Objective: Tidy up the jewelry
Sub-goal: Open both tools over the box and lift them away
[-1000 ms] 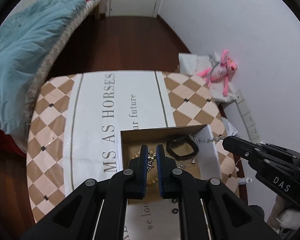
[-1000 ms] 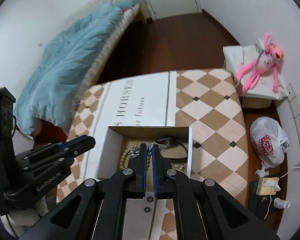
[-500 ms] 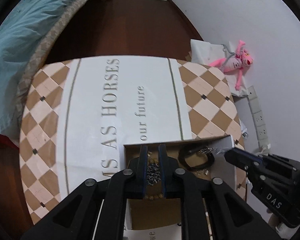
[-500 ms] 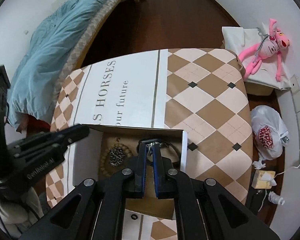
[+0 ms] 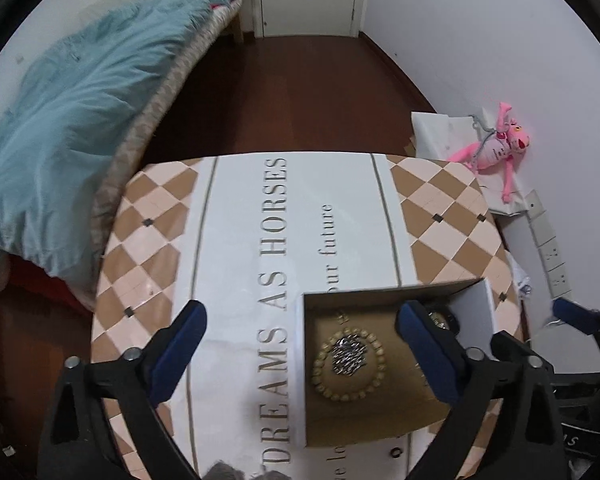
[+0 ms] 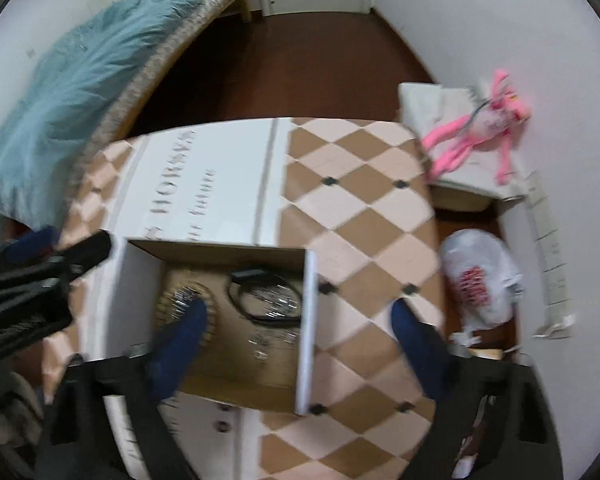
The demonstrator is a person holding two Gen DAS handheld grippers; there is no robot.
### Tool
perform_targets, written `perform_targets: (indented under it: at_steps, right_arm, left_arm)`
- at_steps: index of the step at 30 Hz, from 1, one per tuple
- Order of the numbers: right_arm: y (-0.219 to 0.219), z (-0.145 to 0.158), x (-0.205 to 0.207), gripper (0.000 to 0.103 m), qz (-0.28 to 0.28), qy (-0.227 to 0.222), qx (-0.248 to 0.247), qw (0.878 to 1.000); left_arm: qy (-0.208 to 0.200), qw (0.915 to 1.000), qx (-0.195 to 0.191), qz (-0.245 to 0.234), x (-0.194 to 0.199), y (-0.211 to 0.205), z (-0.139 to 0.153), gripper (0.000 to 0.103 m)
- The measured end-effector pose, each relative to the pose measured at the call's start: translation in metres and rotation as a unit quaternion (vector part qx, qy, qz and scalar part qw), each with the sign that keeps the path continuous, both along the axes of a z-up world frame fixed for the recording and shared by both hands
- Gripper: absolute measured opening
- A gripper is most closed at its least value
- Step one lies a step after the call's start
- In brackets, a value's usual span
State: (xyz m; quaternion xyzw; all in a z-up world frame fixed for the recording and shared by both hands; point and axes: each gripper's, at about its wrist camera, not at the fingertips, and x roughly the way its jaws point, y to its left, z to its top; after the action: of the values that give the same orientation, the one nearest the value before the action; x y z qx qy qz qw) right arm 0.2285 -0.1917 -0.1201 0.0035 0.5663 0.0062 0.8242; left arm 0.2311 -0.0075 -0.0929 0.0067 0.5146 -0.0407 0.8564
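Both claws hang over the checkered surface [image 5: 148, 216] with their blue-padded fingers spread wide and nothing between them. The left claw [image 5: 300, 344] straddles the near left wall of an open cardboard box [image 5: 380, 300], and the right claw [image 6: 296, 332] spans the box's right wall in a blurred view. On the box floor lies a ring of pale beads, the bead bracelet [image 5: 348, 364], with a heap of silver chain [image 5: 349, 354] resting inside it. To its right, partly hidden behind a finger of the left claw, sits a black bracelet [image 6: 266, 294] with more silvery chain inside its loop. Beyond the surface, a bed with a blue blanket [image 5: 72, 120] lies far left, and a pink plush toy [image 5: 496, 152] lies by the right wall.
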Motion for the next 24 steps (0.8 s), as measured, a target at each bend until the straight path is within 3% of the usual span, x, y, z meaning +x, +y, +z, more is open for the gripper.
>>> perform_targets:
  at_steps: [12, 24]
  right_arm:
    - [-0.003, -0.015, -0.046, 0.1, -0.02, -0.004, -0.021, 1.0]
    - [-0.003, 0.047, -0.098, 0.1, -0.034, -0.086, -0.039, 0.995]
  left_arm:
    - [0.0, 0.9998, 0.012, 0.015, -0.052, 0.003, -0.02, 0.1]
    - [-0.062, 0.9979, 0.004, 0.017, -0.105, 0.005, 0.031, 0.1]
